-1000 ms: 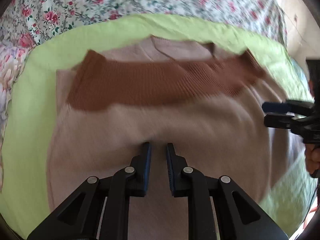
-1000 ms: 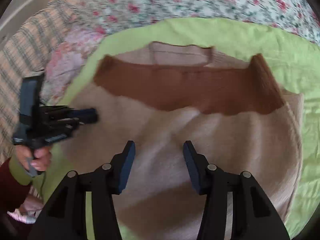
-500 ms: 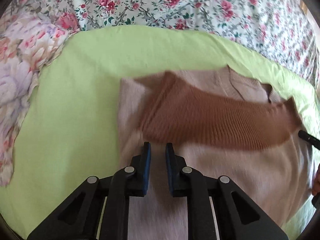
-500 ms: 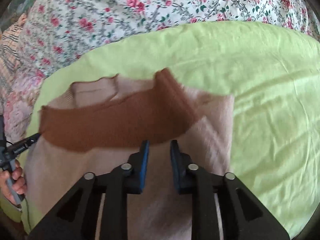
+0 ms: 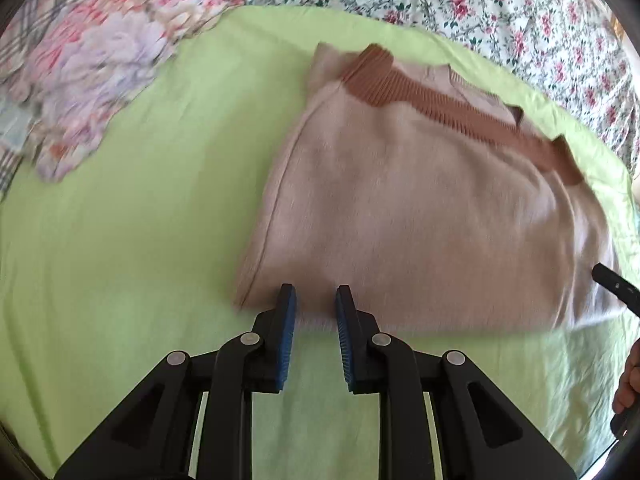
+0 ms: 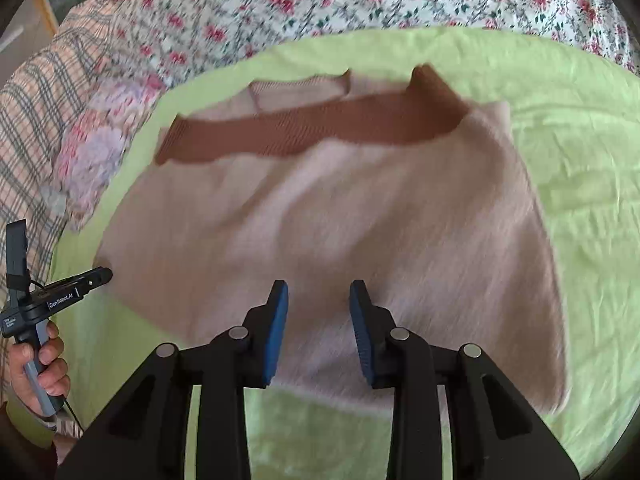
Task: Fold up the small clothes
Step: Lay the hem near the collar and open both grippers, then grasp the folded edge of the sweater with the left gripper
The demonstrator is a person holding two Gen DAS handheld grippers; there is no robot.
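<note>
A bed is seen, spread with a floral cover (image 5: 500, 4) and, over it, a lime-green sheet (image 5: 132, 240) on which the work is done. A pale floral cloth (image 5: 92, 80) lies bunched at ten o'clock in the left wrist view. The sweater (image 5: 420, 220), pinkish-beige with a brown ribbed band (image 5: 444, 104) along its far edge, is laid flat on the sheet, its lower part apparently folded up over the body; in the left view it lies from centre toward three o'clock.

The left tool (image 5: 315, 300) is held at the sweater's near edge, close to the near left corner. Its jaws have just been opening a little and now stand narrowly apart; nothing is gripped, though the hem lies just at the tips. The right tool (image 6: 319, 300) is poised over the near part of the sweater, jaws having just widened, parted and empty, with cloth beneath them but not pinched.

The step in hand is judged to be the release after one fold and the placing of both tools for the next. A firm pinch of the near edge at both sides is called for, through all layers, so the fold is carried over evenly without the brown band being dragged askew.
</note>
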